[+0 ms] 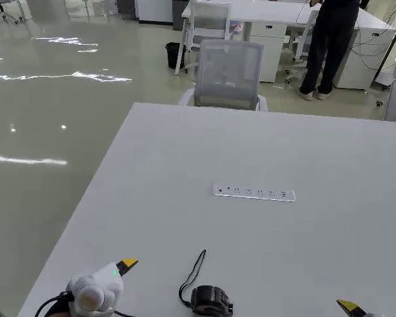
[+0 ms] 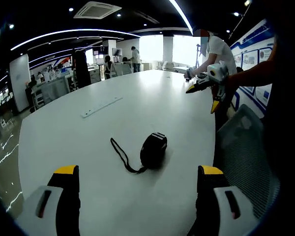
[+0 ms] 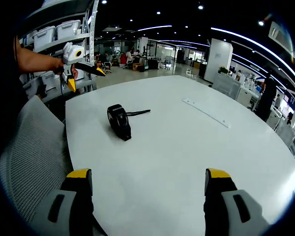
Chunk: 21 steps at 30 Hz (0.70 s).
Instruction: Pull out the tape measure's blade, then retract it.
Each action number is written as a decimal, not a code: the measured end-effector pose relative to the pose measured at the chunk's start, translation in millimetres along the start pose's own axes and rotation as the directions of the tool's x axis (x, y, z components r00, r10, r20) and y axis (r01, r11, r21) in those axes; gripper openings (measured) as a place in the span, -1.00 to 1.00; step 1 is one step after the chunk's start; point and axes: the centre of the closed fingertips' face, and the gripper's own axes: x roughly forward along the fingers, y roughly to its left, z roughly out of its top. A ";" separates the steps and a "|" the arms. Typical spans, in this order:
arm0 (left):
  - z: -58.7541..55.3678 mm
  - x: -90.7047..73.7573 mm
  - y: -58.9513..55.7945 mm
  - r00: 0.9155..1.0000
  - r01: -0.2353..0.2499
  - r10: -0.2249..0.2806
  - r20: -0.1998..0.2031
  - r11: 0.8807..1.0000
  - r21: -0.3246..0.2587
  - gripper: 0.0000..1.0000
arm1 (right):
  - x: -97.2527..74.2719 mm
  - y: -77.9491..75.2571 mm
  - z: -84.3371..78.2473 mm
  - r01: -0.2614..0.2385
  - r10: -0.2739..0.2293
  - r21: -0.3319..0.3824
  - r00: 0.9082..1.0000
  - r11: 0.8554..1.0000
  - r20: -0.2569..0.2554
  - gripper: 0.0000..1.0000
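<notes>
A black tape measure [image 1: 211,301] lies on the white table near its front edge, its black wrist cord [image 1: 193,274] trailing away from it. No blade shows outside the case. The tape measure [image 2: 153,149] sits ahead of my left gripper [image 2: 136,178], whose yellow-tipped jaws stand wide apart with nothing between them. My right gripper [image 3: 147,181] is also open and holds nothing, with the tape measure [image 3: 119,121] ahead to its left. In the head view the left gripper [image 1: 102,285] is left of the tape measure and a yellow fingertip [image 1: 350,307] of the right gripper shows at bottom right.
A white power strip [image 1: 254,193] lies mid-table. A grey mesh chair [image 1: 228,74] stands at the table's far edge. A person in dark trousers [image 1: 327,43] stands by another desk behind. The table's left edge [image 1: 86,198] drops to a glossy floor.
</notes>
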 end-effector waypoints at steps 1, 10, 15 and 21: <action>1.4 1.9 0.6 1.000 0.005 -0.005 -0.001 1.000 0.008 0.98 | 1.9 0.3 2.1 -0.006 0.006 -0.008 1.000 1.000 0.000 0.93; 20.3 21.3 2.0 0.998 0.059 -0.057 -0.031 0.994 0.090 0.98 | 19.4 3.8 14.5 -0.050 0.050 -0.061 0.999 0.997 -0.010 0.89; 27.1 33.0 -3.4 0.994 0.100 -0.093 -0.057 0.986 0.137 0.98 | 30.7 11.2 16.4 -0.079 0.078 -0.073 0.997 0.994 -0.024 0.86; 32.4 51.3 -10.9 0.989 0.138 -0.127 -0.075 0.977 0.164 0.98 | 44.2 19.8 21.7 -0.113 0.110 -0.102 0.993 0.988 -0.041 0.83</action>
